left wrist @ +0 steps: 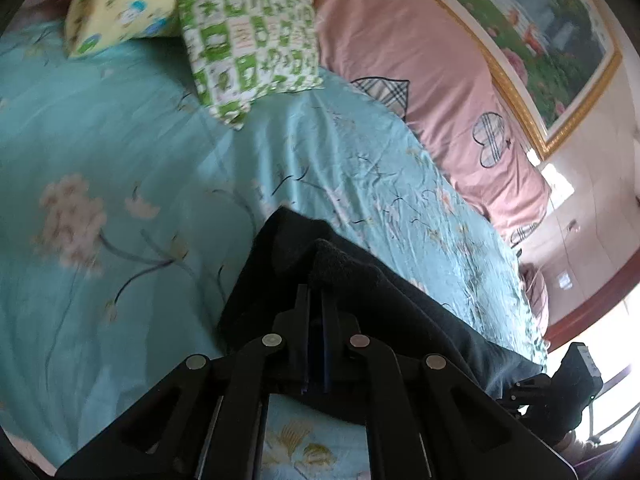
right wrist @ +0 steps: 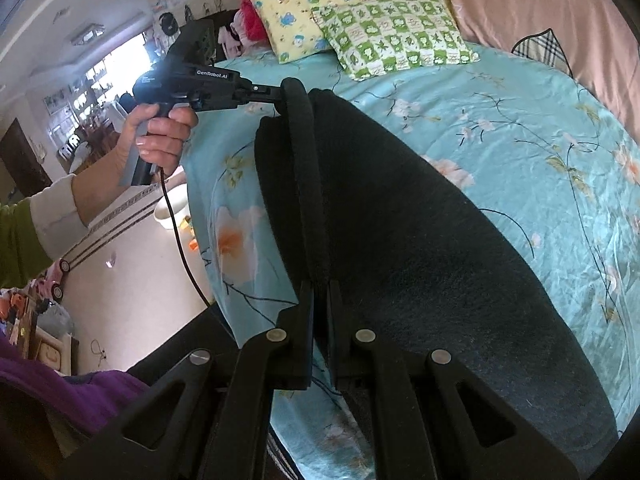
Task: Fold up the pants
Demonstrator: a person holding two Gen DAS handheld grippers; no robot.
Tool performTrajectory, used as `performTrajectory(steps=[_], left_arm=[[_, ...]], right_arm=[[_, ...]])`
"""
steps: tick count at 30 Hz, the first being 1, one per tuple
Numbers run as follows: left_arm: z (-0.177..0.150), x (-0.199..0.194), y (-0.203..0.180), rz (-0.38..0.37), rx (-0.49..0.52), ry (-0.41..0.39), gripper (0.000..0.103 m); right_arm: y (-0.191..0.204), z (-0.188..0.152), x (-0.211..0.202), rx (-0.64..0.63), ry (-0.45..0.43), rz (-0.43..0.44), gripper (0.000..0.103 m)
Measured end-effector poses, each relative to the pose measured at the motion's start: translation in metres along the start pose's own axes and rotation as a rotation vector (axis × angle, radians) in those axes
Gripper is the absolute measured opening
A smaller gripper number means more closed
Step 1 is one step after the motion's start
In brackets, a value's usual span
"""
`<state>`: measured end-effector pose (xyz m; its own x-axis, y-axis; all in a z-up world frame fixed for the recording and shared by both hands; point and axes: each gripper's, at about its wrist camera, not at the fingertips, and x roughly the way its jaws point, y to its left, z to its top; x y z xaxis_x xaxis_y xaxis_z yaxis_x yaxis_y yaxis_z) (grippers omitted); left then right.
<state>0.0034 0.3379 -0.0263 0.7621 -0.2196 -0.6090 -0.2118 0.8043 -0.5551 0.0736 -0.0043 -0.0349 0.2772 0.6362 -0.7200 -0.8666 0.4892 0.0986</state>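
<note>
Black pants (right wrist: 400, 220) lie lengthwise on a teal flowered bed sheet (right wrist: 540, 140), with one long edge lifted into a fold. In the right wrist view my right gripper (right wrist: 320, 285) is shut on the near end of that raised edge. At the far end my left gripper (right wrist: 280, 95), held by a hand (right wrist: 160, 136), is shut on the same edge. In the left wrist view the left gripper (left wrist: 316, 292) pinches a bunch of the pants (left wrist: 360, 280) above the sheet (left wrist: 120, 140). The right gripper's body (left wrist: 560, 384) shows at the lower right; its fingers are hidden there.
A yellow pillow (right wrist: 320, 4) and a green checked pillow (right wrist: 396, 36) lie at the head of the bed. A pink quilt (left wrist: 420, 80) runs along the wall side under a framed picture (left wrist: 540, 40). The bed's edge (right wrist: 200, 208) drops to a floor with a bowl (right wrist: 170, 210) and toys.
</note>
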Motion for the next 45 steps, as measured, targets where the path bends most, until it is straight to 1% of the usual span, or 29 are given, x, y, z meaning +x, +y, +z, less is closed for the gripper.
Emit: performTrajectory(steps=[3,4,8,10,14,16,17,19,20,21,22,23,27,30,31,33,36,37,39,40,41,45], left_arm=[[-0.008,-0.002,0.005,0.023,-0.025,0.001,0.004],[-0.012,-0.003,0.006,0.038,-0.033,0.003,0.004],[-0.025,-0.009,0.009,0.074,-0.079,0.004,0.004],[-0.034,-0.014,0.008,0.071,-0.114,-0.001,0.010],[-0.046,-0.021,0.002,0.086,-0.146,-0.010,0.012],[-0.050,-0.024,-0.005,0.094,-0.153,-0.012,0.016],[-0.051,-0.025,-0.008,0.100,-0.153,-0.011,0.016],[-0.053,-0.028,-0.016,0.105,-0.157,-0.019,0.022],[-0.053,-0.029,-0.019,0.111,-0.163,-0.027,0.023],[-0.053,-0.031,-0.024,0.121,-0.168,-0.034,0.026],[-0.053,-0.033,-0.026,0.130,-0.171,-0.039,0.031],[-0.054,-0.034,-0.030,0.151,-0.178,-0.044,0.033],[-0.052,-0.033,-0.042,0.194,-0.198,-0.046,0.035],[-0.051,-0.031,-0.051,0.230,-0.218,-0.046,0.041],[-0.051,-0.030,-0.052,0.243,-0.220,-0.045,0.041],[-0.051,-0.028,-0.057,0.287,-0.228,-0.049,0.042],[-0.049,-0.025,-0.059,0.317,-0.252,-0.047,0.048],[-0.048,-0.024,-0.060,0.331,-0.258,-0.045,0.049],[-0.049,-0.023,-0.059,0.372,-0.275,-0.048,0.050],[-0.049,-0.022,-0.057,0.378,-0.282,-0.049,0.050],[-0.049,-0.022,-0.055,0.381,-0.288,-0.048,0.050],[-0.051,-0.017,-0.046,0.404,-0.314,-0.030,0.051]], right_arm=[[0.001,0.000,0.000,-0.006,0.005,-0.002,0.007],[0.002,0.000,0.001,-0.007,0.008,0.000,0.010],[0.004,-0.001,0.000,-0.006,0.012,0.015,0.011],[0.005,-0.002,-0.002,-0.002,0.006,0.028,0.011],[0.004,-0.004,-0.007,0.021,-0.010,0.039,0.011],[0.001,-0.004,-0.010,0.040,-0.021,0.043,0.011],[-0.001,-0.004,-0.012,0.050,-0.026,0.046,0.011],[-0.003,-0.005,-0.016,0.067,-0.038,0.047,0.011],[-0.005,-0.005,-0.019,0.078,-0.047,0.048,0.011],[-0.007,-0.004,-0.021,0.088,-0.054,0.050,0.011],[-0.009,-0.004,-0.022,0.101,-0.060,0.053,0.011],[-0.012,-0.004,-0.025,0.121,-0.069,0.058,0.011],[-0.024,-0.002,-0.031,0.189,-0.099,0.075,0.011],[-0.034,0.001,-0.035,0.237,-0.121,0.073,0.011],[-0.039,0.001,-0.037,0.253,-0.127,0.073,0.011],[-0.049,0.004,-0.039,0.293,-0.142,0.076,0.011],[-0.064,0.006,-0.042,0.356,-0.170,0.087,0.011],[-0.070,0.007,-0.042,0.381,-0.176,0.090,0.013],[-0.081,0.010,-0.044,0.420,-0.184,0.081,0.032],[-0.087,0.011,-0.044,0.435,-0.195,0.071,0.050],[-0.090,0.012,-0.046,0.444,-0.205,0.065,0.055],[-0.117,0.018,-0.038,0.529,-0.197,0.079,0.055]])
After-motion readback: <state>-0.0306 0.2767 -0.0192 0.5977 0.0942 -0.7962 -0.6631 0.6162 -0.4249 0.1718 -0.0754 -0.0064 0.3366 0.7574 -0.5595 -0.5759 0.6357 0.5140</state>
